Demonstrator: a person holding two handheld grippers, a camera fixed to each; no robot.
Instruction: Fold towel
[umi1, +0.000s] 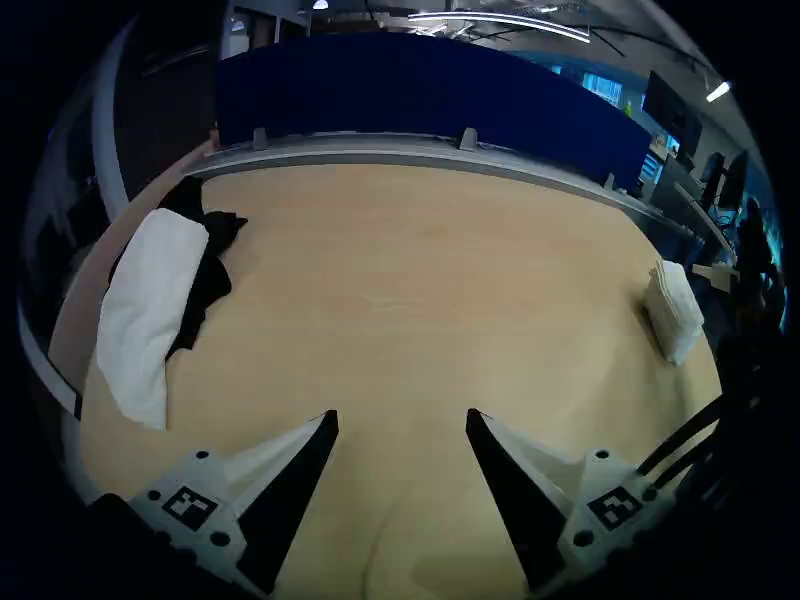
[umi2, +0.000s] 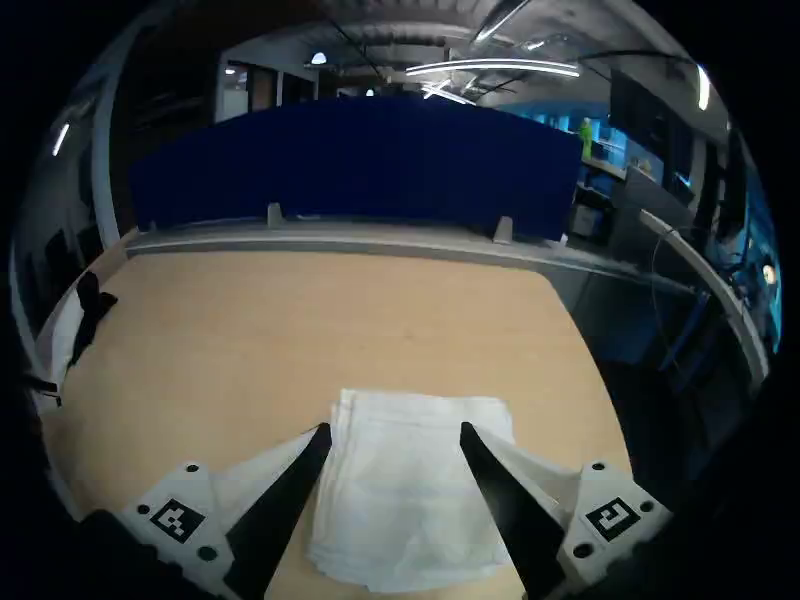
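A folded white towel lies flat on the wooden table, directly under my right gripper, whose open fingers straddle it without pressing. The same folded towel sits near the table's right edge in the left gripper view. My left gripper hovers open over bare wood with nothing between its fingers. At the table's left edge lies another white towel, loosely rolled, partly on top of a black cloth.
A blue partition on a grey rail runs along the table's far edge. Monitors and desks stand to the right beyond the table. In the right gripper view the black cloth lies at the far left edge.
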